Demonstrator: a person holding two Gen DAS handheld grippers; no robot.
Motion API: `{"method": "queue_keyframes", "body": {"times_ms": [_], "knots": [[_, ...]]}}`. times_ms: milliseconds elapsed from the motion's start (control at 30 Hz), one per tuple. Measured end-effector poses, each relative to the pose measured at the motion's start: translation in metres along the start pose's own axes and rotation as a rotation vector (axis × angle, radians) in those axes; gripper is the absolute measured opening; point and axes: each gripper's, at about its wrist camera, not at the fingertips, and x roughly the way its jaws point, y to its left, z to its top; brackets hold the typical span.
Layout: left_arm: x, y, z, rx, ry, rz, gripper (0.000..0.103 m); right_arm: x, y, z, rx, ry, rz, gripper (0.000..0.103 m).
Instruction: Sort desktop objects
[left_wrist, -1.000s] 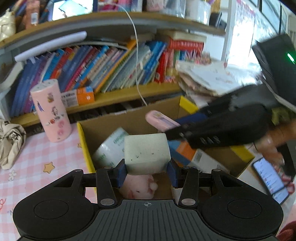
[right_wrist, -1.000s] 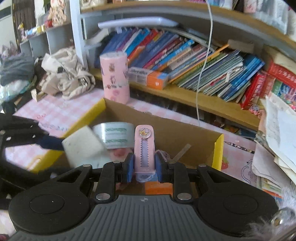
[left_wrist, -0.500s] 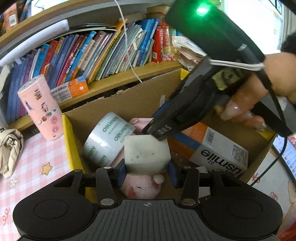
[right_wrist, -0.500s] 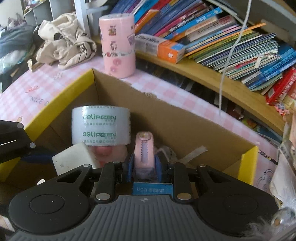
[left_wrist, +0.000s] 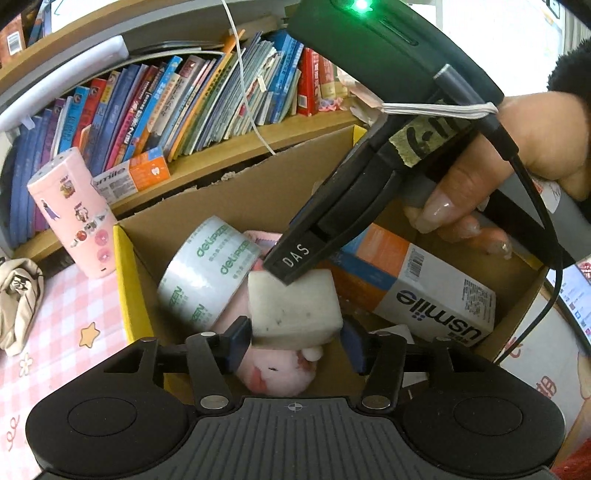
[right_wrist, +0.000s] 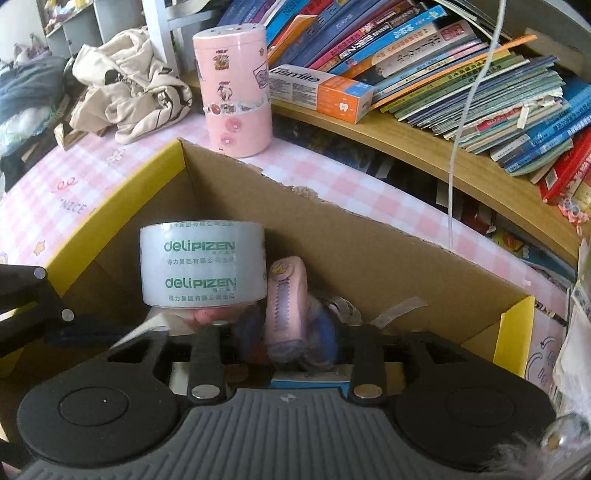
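Both loads delivered: left gripper (left_wrist: 293, 341) just parted around the grey block (left_wrist: 293, 308), right gripper (right_wrist: 286, 341) just loosened off the pink clip (right_wrist: 286, 295), inside the cardboard box (right_wrist: 388, 258) beside tape roll (right_wrist: 203, 267). Withdrawal left.

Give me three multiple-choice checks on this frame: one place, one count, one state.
1. The pink canister stands: A in the cardboard box; B on the checked tablecloth beside it; C on the shelf.
2. usmile cartons in the left wrist view: A one; B two; C four.
3. The left gripper's jaws are: A open around the grey block; B shut on nothing; C clamped on the tape roll.
Key: B, it stands outside the box's yellow rim; B, one lies in the box, one on the shelf; A, the jaws have just been opening and the block rests on the plush toy.
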Motion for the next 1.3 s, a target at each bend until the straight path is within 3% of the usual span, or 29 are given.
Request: {"method": "queue_keyframes", "body": {"times_ms": [33, 100, 200, 367, 767, 1033, 1300], "knots": [[-0.002, -0.001, 0.0, -0.001, -0.01, 0.013, 0.075, -0.002, 0.0, 0.0, 0.005, -0.006, 0.001, 0.048], [-0.008, -0.002, 0.001, -0.008, -0.039, 0.039, 0.088, -0.007, -0.002, -0.001, 0.017, -0.021, 0.006, 0.055], [-0.015, -0.003, 0.001, -0.008, -0.061, 0.053, 0.094, -0.015, -0.003, -0.002, 0.033, -0.038, -0.005, 0.06], [-0.03, -0.008, -0.001, 0.02, -0.101, 0.09, 0.096, -0.033, -0.002, -0.004, 0.063, -0.084, -0.003, 0.077], [-0.082, -0.001, -0.016, -0.007, -0.21, 0.11, 0.098, -0.08, 0.026, -0.021, 0.062, -0.185, -0.082, 0.086], [-0.126, 0.022, -0.04, -0.064, -0.271, 0.121, 0.101, -0.118, 0.056, -0.041, 0.079, -0.278, -0.198, 0.09], [-0.158, 0.047, -0.075, -0.121, -0.287, 0.15, 0.101, -0.143, 0.092, -0.066, 0.148, -0.311, -0.274, 0.091]]}}
